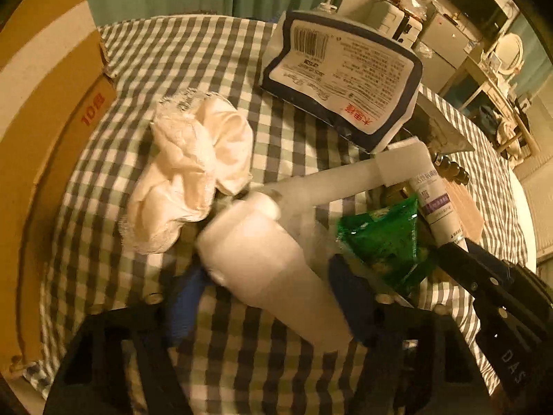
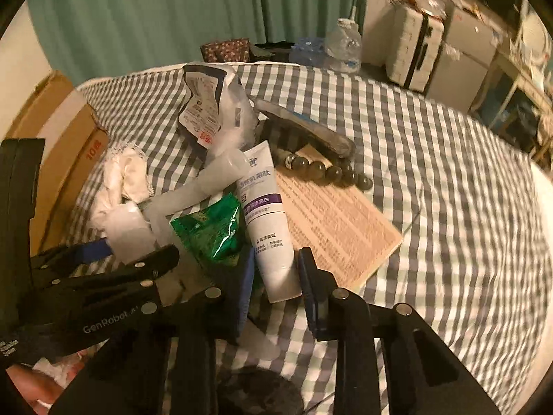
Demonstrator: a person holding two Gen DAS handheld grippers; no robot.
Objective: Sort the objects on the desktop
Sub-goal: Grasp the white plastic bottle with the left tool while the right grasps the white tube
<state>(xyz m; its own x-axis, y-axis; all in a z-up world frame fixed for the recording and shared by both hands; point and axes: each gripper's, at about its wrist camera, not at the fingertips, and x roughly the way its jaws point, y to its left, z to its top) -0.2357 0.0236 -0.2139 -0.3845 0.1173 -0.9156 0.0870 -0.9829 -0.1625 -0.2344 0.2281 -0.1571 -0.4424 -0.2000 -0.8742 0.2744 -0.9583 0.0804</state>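
Note:
My left gripper [image 1: 268,287] is shut on a white plastic bottle [image 1: 273,266], with one blue pad on each side of it; it also shows in the right wrist view [image 2: 128,231]. My right gripper [image 2: 276,287] has its blue pads around the lower end of a white tube with a purple band [image 2: 268,214], close to or touching its sides. A green foil packet [image 2: 211,228] lies between the two grippers. A long frosted tube [image 1: 331,183] lies across the pile.
A crumpled white cloth [image 1: 193,173] lies left of the bottle. A blue-edged white pouch [image 1: 345,76] stands behind. A cardboard box [image 1: 45,110] is on the left. A printed sheet [image 2: 338,224], dark beads [image 2: 328,171] and a grey clip-like object [image 2: 311,131] lie on the checked cloth [image 2: 432,180].

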